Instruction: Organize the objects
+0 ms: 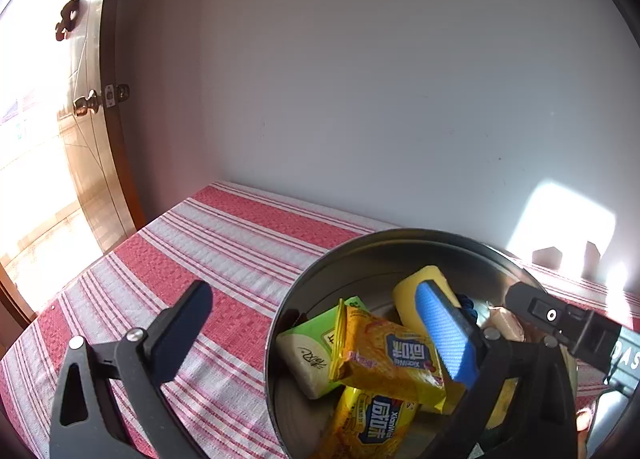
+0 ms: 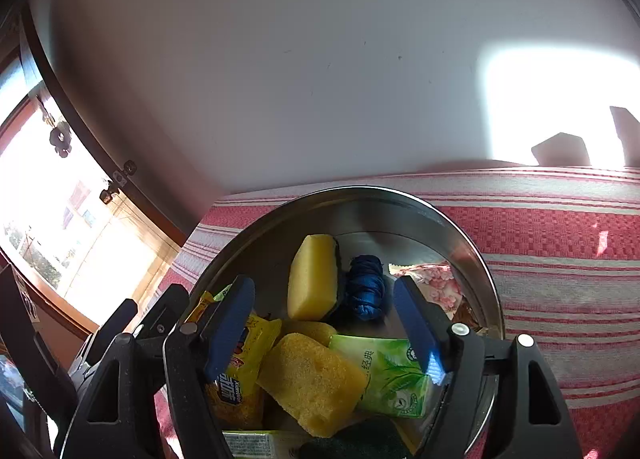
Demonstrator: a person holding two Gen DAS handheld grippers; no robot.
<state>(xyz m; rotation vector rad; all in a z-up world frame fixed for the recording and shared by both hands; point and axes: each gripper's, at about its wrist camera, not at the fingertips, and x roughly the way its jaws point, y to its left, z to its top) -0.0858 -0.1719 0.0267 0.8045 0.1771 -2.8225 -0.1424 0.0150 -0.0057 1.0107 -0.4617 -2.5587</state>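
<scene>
Sponges [image 2: 310,381] and packets in metal bowl [image 2: 452,227]

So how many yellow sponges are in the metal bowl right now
2 for sure, in the metal bowl: one sponge stands on edge beside the blue bundle, another sponge lies nearer, against the green packet. More may hide underneath.

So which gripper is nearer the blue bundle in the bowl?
Right. The right gripper hangs open just in front of the blue bundle; the left gripper straddles the bowl's left rim, farther away.

Red-and-white striped tablecloth [image 1: 224,235] against a plain white wall [image 1: 360,79] (sunlit patch), perhaps a wooden door [image 1: 86,147] left
</scene>
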